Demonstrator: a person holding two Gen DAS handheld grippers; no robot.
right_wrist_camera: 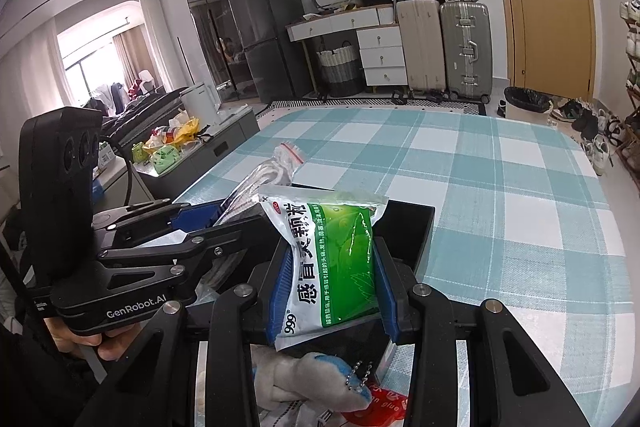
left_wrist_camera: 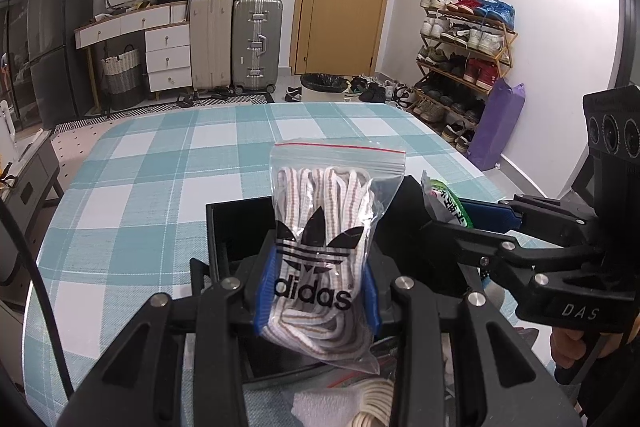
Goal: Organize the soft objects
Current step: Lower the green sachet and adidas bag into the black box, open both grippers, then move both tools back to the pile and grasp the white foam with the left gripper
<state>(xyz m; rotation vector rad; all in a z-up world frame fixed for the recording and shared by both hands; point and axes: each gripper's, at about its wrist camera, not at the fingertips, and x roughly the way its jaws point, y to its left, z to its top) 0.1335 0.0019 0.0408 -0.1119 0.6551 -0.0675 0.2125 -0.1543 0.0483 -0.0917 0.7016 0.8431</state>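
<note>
Left tongs (left_wrist_camera: 316,287): closed on the lower half of a clear zip bag of shoelaces (left_wrist_camera: 326,235), blue pads pressing both sides; bag upright over the black box (left_wrist_camera: 236,227).
Black box: open-topped, on the checked counter (left_wrist_camera: 160,187); both bags hang above it.
Right tongs (right_wrist_camera: 334,283): clamped on a green and white medicine sachet (right_wrist_camera: 332,263), also above the box, just beside the shoelace bag.
Advice: lower one bag at a time so the tongs do not collide; let go only once each bag is below the rim.
Loose items: a white cloth (left_wrist_camera: 328,405) and a grey plush toy (right_wrist_camera: 316,379) lie nearer, likely next.
</note>
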